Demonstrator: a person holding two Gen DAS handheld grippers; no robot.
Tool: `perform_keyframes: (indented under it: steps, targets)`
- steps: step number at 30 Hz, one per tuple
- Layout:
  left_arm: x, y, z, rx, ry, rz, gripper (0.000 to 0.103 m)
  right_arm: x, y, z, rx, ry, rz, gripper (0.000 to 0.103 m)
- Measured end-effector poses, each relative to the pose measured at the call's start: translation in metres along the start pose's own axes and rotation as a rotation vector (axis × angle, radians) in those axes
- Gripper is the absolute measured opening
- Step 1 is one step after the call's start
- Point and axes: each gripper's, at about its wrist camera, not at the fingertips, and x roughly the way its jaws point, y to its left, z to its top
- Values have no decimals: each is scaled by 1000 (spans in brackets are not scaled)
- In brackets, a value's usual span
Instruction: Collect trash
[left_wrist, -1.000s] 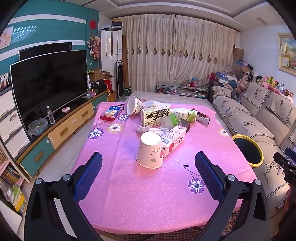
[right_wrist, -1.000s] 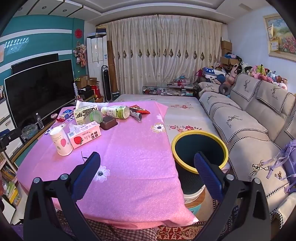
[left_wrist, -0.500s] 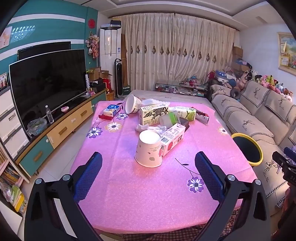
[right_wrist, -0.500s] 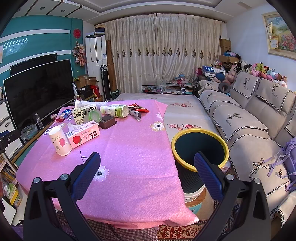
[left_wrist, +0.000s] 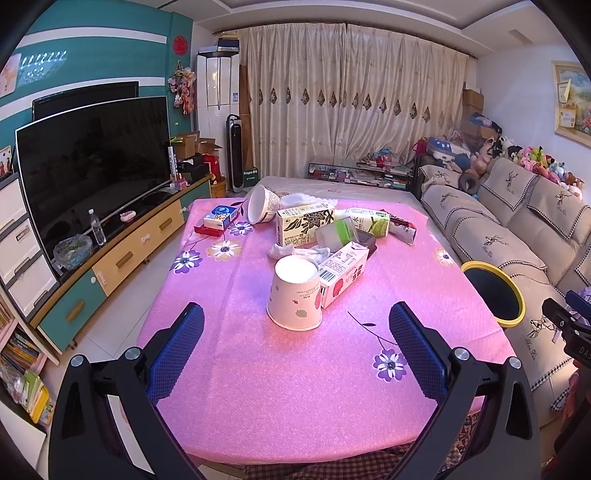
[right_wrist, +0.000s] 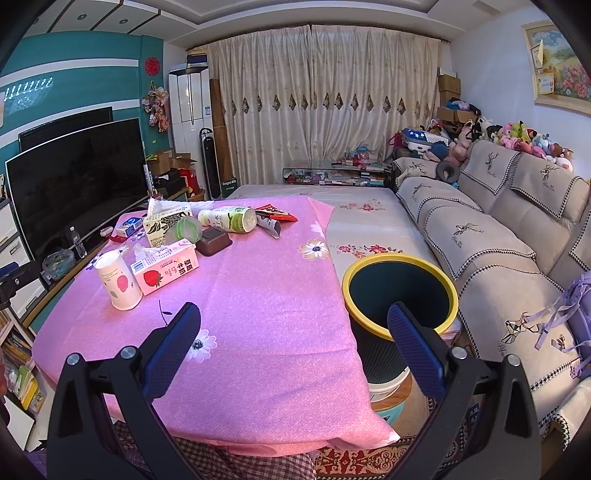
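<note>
Straight ahead of your left tool stands an upside-down paper cup, dead between the spread blue pads and a little beyond their tips, with nothing gripped. Touching the cup's right side is a strawberry milk carton lying flat, and just behind the pair sits a crumpled white tissue. Further out from that tool you have the cluster: a flower-print carton, a green-lidded plastic tub leaning against it, a green tea bottle on its side, a tipped white bowl to the left and a red snack wrapper to the right. Everything rests on the pink cloth of the table. Your right tool is wide open too and holds nothing; the yellow-rimmed bin is just ahead of its right pad, standing beside the table edge, while the cup and milk carton lie well off to its left. The sofa runs beyond the bin on the right.
</note>
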Motion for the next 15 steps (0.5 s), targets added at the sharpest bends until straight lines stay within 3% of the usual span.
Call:
perform_keyframes:
  steps: [15]
  targets:
    - [1,-5,-1,8,9,-1,99,0,1,2,4,3,0,97]
